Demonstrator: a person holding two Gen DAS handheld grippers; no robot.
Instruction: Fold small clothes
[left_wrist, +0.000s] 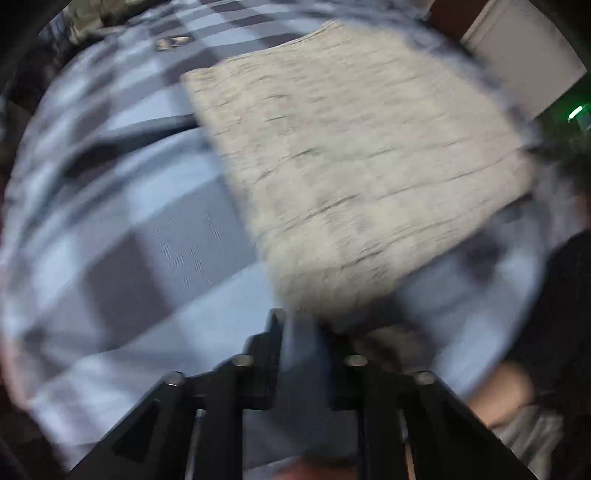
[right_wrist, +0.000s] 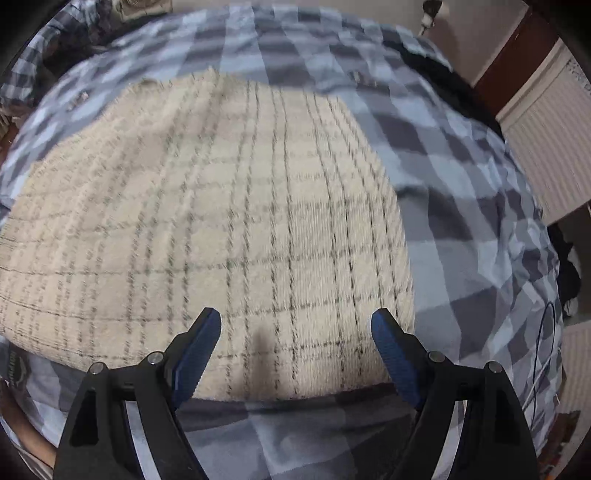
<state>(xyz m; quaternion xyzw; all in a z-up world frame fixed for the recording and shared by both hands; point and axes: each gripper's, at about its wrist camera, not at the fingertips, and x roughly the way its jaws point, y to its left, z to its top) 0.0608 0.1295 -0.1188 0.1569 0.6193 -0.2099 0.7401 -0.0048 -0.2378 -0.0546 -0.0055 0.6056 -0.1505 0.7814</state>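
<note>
A beige cloth with thin dark grid lines lies flat on a blue-grey checked bedcover. My right gripper is open, its blue-padded fingers spread just above the cloth's near edge, holding nothing. In the blurred left wrist view the same cloth lies ahead and to the right. My left gripper has its fingers close together at the cloth's near corner; blur hides whether fabric is pinched between them.
A fold in the bedcover rises right of the cloth. A white radiator stands at the far right beside a brown post. Cables hang at the bed's right edge. Dark clutter sits at the far left corner.
</note>
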